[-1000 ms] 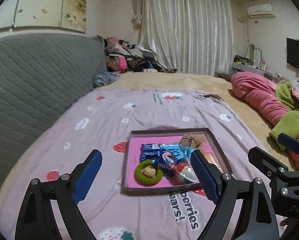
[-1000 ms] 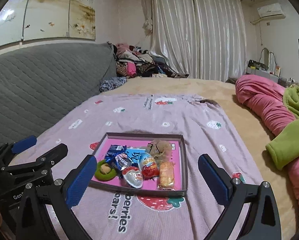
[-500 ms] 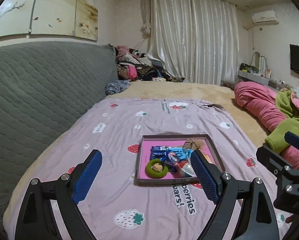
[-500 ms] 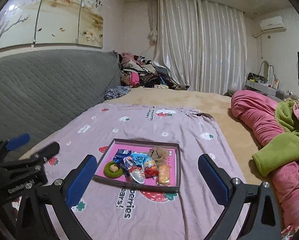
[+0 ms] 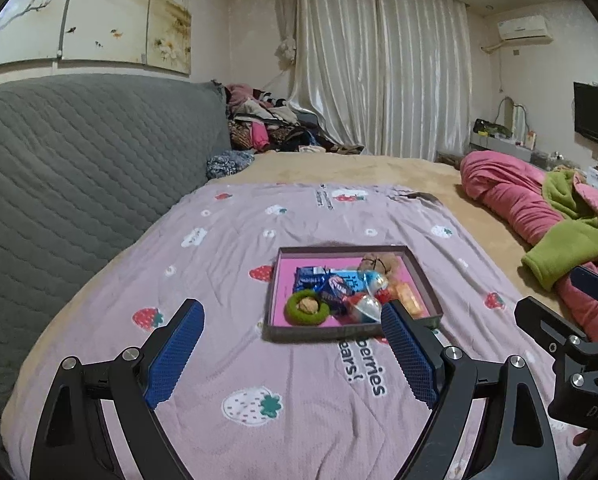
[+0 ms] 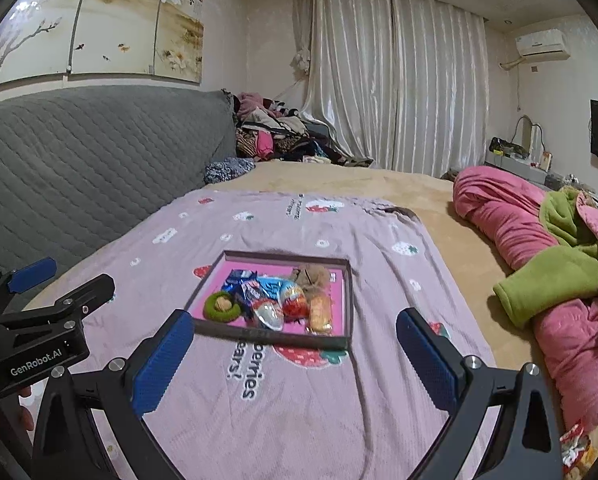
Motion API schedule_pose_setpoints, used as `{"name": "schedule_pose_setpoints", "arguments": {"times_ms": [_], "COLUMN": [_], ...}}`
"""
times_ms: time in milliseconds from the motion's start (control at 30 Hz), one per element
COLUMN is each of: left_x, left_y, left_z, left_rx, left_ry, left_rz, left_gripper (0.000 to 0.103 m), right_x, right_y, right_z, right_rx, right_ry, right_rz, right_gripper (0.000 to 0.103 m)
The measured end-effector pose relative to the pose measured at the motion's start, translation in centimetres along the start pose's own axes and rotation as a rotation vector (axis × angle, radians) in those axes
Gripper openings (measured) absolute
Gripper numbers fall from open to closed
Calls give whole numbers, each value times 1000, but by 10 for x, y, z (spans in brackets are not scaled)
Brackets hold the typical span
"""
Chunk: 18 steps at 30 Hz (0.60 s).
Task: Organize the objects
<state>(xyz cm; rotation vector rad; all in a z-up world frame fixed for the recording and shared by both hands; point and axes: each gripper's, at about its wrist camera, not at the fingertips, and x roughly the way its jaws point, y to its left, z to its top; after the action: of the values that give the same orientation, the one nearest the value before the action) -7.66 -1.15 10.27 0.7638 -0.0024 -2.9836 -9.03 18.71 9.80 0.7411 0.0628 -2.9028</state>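
A shallow pink-lined tray (image 5: 285,256) (image 6: 349,280) lies on the lilac strawberry-print blanket (image 5: 227,248) (image 6: 379,240). It holds a green ring with a walnut (image 5: 307,307) (image 6: 222,306), blue snack packets (image 5: 311,276) (image 6: 241,280), a red and white egg (image 5: 362,305) (image 6: 293,300), an orange wafer pack (image 5: 409,300) (image 6: 321,312) and a brown plush (image 5: 379,262) (image 6: 311,274). My left gripper (image 5: 293,354) is open and empty, short of the tray. My right gripper (image 6: 295,360) is open and empty, also short of it.
A grey quilted headboard (image 5: 71,152) runs along the left. Pink and green bedding (image 5: 539,208) (image 6: 547,248) is heaped on the right. Clothes (image 6: 275,132) are piled at the far end by the curtains. A snack wrapper (image 6: 575,444) lies at the lower right.
Both grippers have pulled back and risen from the tray, which now looks smaller and farther off. Both stay open and empty.
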Motion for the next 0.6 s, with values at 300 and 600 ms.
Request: {"name": "schedule_pose_setpoints", "arguments": {"times_ms": [300,600], "left_x": [2,15], "left_y": [-13,-19], "left_z": [-31,-57], "left_rx": [23,6], "left_ry": [27,55], "left_rz": [-4,-16], "left_gripper": [91,91], "right_x": [4,15], "right_y": [-4,-5], "right_z": [-28,-48], "right_rx": [9,14], "right_ry": [46,83], "right_rz": [-11,-13], "right_gripper": [102,102]}}
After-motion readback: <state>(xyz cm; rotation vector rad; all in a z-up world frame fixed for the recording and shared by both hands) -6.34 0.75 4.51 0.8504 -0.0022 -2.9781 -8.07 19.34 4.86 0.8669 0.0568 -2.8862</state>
